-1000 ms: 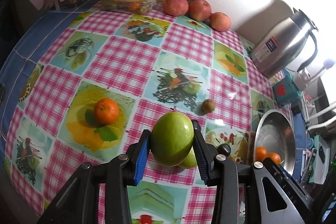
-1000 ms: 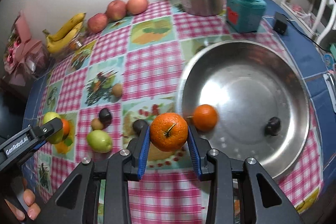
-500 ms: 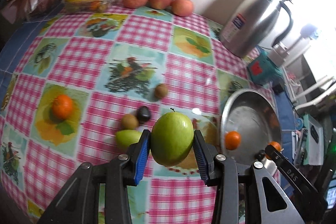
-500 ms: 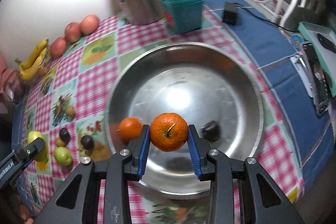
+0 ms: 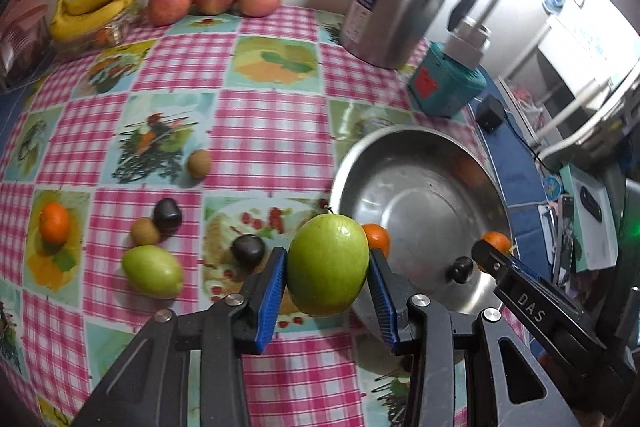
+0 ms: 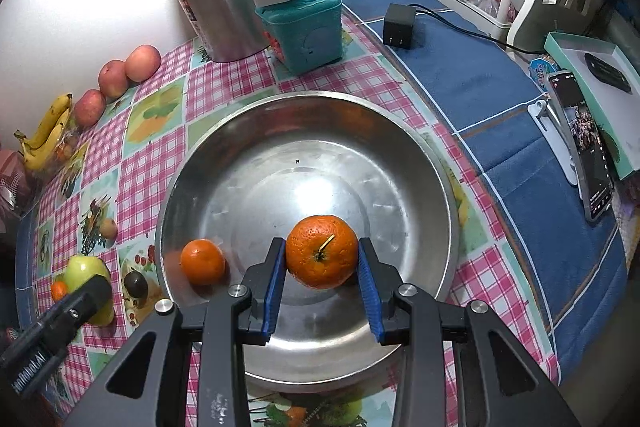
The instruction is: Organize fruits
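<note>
Partly hidden: left gripper (image 5: 328, 269) grasps green fruit (image 5: 327, 265); right gripper (image 6: 322, 263) grasps orange (image 6: 321, 251), masking bowl (image 6: 248, 131).

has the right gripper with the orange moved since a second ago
Yes. The right gripper, shut on the orange, has moved from over the tablecloth beside the steel bowl to above the bowl's inside.

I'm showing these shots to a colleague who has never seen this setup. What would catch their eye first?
Probably the two fruits held up close to the cameras: a green apple clamped in the left tongs at the near rim of the steel basin, and an orange clamped in the right tongs over the basin's inside. Next, the pink checked tablecloth, with loose fruit lying on it.
</note>
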The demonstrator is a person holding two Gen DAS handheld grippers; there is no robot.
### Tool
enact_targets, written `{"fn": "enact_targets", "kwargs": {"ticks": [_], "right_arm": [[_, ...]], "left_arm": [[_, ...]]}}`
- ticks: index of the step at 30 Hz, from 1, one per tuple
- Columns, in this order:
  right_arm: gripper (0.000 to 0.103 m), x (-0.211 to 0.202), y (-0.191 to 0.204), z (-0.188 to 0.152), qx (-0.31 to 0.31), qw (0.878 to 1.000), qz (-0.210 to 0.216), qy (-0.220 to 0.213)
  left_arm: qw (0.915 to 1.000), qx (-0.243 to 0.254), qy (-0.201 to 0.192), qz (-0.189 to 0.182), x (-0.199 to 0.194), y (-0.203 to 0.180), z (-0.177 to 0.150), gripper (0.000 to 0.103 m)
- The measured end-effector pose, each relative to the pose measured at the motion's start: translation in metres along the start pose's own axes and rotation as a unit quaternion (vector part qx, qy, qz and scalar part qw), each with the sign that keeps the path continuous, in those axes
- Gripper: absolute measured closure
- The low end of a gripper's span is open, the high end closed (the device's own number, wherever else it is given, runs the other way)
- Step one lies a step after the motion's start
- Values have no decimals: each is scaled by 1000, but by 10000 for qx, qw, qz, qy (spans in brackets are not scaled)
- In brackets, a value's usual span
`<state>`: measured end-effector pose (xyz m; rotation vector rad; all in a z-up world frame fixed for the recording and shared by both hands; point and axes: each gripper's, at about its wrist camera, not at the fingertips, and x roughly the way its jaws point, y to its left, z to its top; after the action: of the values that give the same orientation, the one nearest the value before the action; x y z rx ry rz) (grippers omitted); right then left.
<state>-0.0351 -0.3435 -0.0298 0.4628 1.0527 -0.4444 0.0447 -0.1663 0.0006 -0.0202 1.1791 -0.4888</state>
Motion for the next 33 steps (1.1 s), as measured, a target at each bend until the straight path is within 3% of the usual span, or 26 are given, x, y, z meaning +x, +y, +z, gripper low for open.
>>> {"fn": "enact_targets", "kwargs": {"ticks": [16, 33], "right_arm": [[66, 13, -2, 11, 16, 9998, 123, -137], [66, 30, -16, 31, 217, 9996, 46, -184]], "left_arm": [[9986, 489, 180, -78, 34, -48, -5, 60], [9968, 781, -136, 48, 56, -65, 21, 60]]}}
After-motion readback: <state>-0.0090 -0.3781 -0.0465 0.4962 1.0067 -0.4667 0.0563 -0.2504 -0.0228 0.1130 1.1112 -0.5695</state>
